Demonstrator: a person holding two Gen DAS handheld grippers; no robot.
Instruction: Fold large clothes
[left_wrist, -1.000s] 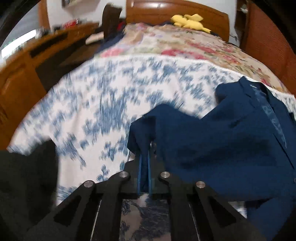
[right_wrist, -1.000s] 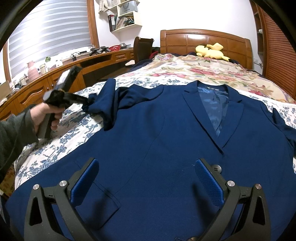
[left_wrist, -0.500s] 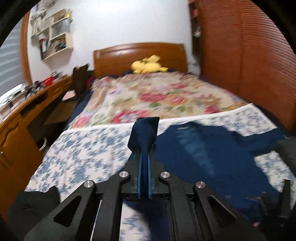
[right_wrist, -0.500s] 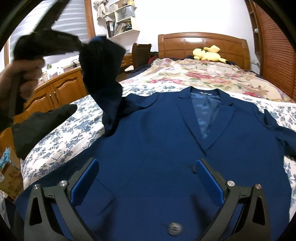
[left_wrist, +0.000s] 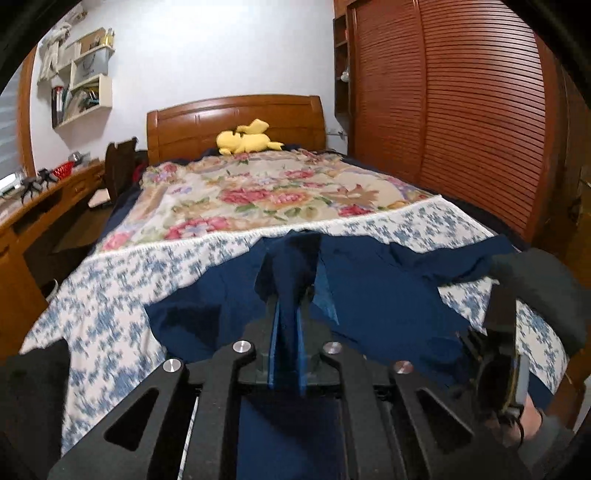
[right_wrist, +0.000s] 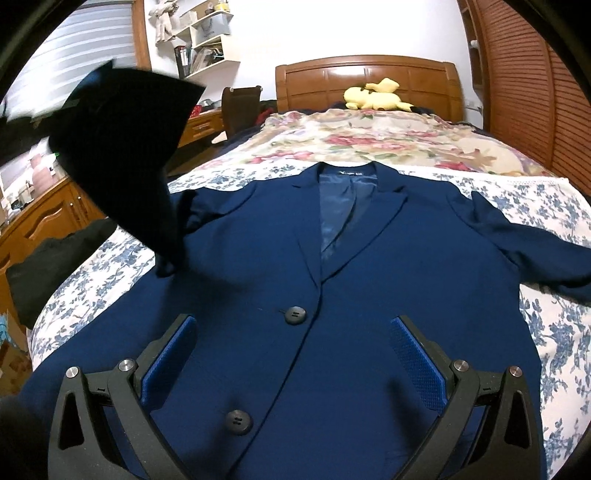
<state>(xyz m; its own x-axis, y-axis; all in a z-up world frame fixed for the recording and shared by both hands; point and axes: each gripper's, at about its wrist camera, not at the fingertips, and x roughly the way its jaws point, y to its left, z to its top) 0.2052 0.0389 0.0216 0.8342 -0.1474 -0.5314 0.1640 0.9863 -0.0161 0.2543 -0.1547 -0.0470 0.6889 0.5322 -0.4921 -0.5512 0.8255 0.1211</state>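
A navy blue jacket (right_wrist: 369, 266) lies face up on the bed, buttons (right_wrist: 294, 314) closed, collar toward the headboard. My left gripper (left_wrist: 287, 317) is shut on the jacket's left sleeve (left_wrist: 291, 258) and holds it lifted over the jacket's body; the raised sleeve (right_wrist: 122, 155) hangs dark at the upper left of the right wrist view. My right gripper (right_wrist: 295, 362) is open and empty, hovering over the jacket's lower front between the two buttons. The other sleeve (right_wrist: 524, 243) lies spread to the right.
The bed has a blue-floral sheet (right_wrist: 546, 332) and a floral quilt (left_wrist: 280, 188), with a yellow plush toy (left_wrist: 247, 140) at the wooden headboard. A wooden desk (left_wrist: 33, 221) and chair stand left, a slatted wardrobe (left_wrist: 461, 129) right. A black garment (right_wrist: 48, 266) lies at the bed's left edge.
My left gripper has lifted the sleeve off the bed and carried it up and inward over the jacket. My right gripper has drawn back toward the jacket's hem, still open.
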